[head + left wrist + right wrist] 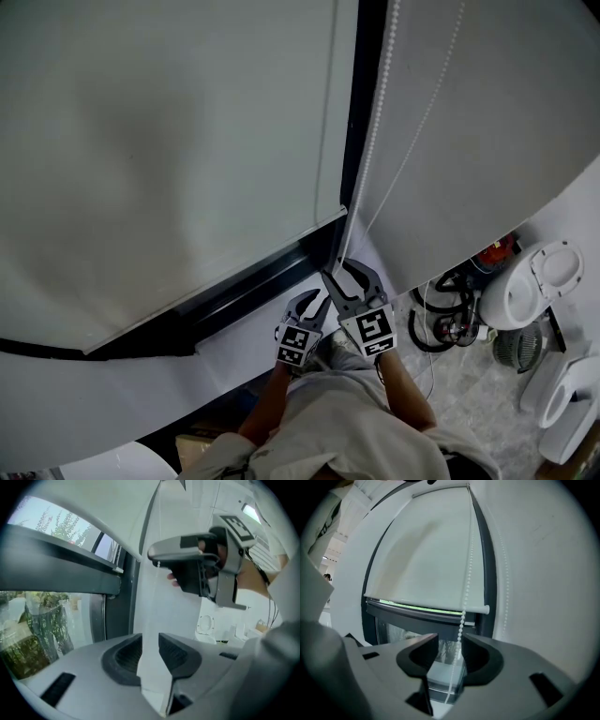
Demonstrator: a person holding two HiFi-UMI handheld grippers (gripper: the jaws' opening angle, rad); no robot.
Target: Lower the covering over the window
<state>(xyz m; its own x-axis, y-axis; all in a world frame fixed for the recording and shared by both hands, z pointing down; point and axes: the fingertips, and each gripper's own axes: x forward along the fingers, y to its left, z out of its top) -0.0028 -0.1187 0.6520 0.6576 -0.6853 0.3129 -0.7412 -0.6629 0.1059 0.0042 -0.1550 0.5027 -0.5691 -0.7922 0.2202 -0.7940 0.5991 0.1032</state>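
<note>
Roller blind (159, 141) hangs pale, smooth, nearly down, bead chain (375, 122) beside it

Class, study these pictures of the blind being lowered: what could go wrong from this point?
The bead chain hangs loose between the open jaws of the right claw; closing might miss so thin a strand.
The chain runs in two strands; pulling the wrong one could raise the blind, though glass below it is uncovered.
The left claw sits close beside the right; they could knock.
</note>
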